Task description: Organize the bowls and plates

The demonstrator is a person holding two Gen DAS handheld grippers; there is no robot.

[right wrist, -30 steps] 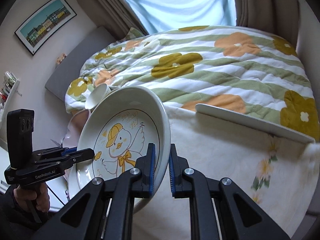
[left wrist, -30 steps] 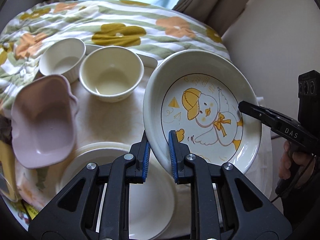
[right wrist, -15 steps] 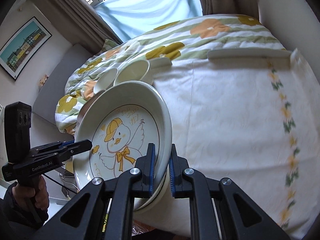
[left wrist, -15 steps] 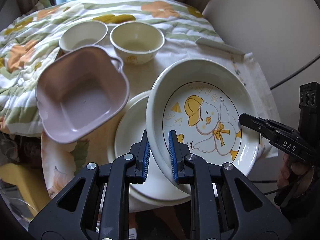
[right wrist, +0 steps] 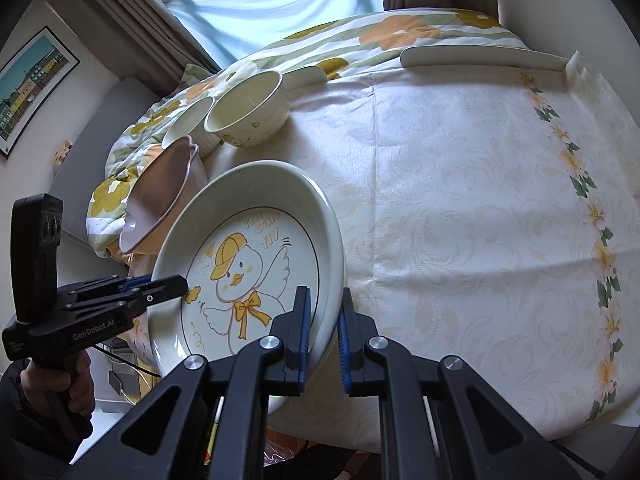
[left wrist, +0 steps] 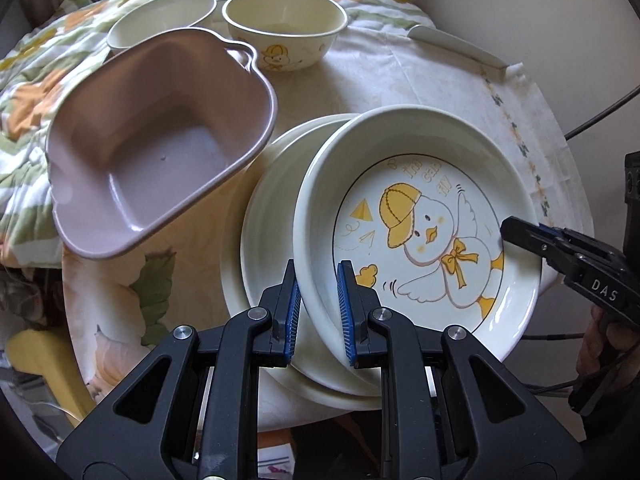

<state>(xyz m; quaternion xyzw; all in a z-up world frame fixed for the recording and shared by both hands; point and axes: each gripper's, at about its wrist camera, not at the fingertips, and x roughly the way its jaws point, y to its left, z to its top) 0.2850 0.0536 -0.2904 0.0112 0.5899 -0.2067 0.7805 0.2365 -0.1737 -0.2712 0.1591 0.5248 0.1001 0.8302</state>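
A cream duck plate (left wrist: 420, 220) hangs tilted, held by both grippers. My left gripper (left wrist: 319, 280) is shut on its near rim. My right gripper (left wrist: 510, 229) is shut on the opposite rim, seen close up in the right wrist view (right wrist: 322, 300). The left gripper (right wrist: 176, 282) shows there at the plate's left side. The duck plate (right wrist: 256, 264) sits just over a plain white plate (left wrist: 272, 200) on the table, its lower edge inside that plate's rim. A pink square bowl (left wrist: 160, 152) lies tilted to the left. Behind stand a duck-printed cream bowl (left wrist: 284, 28) and a white bowl (left wrist: 160, 20).
The round table wears a pale floral cloth (right wrist: 460, 220). A flat white plate (right wrist: 480, 58) lies at its far edge against a flowered quilt (right wrist: 400, 32). A person's hand (right wrist: 76, 384) grips the left handle. A wall stands on the right.
Both grippers carried the duck plate down and toward the table's near side, over the plain white plate. The pink bowl now looms larger on the left. Both grips stayed shut.
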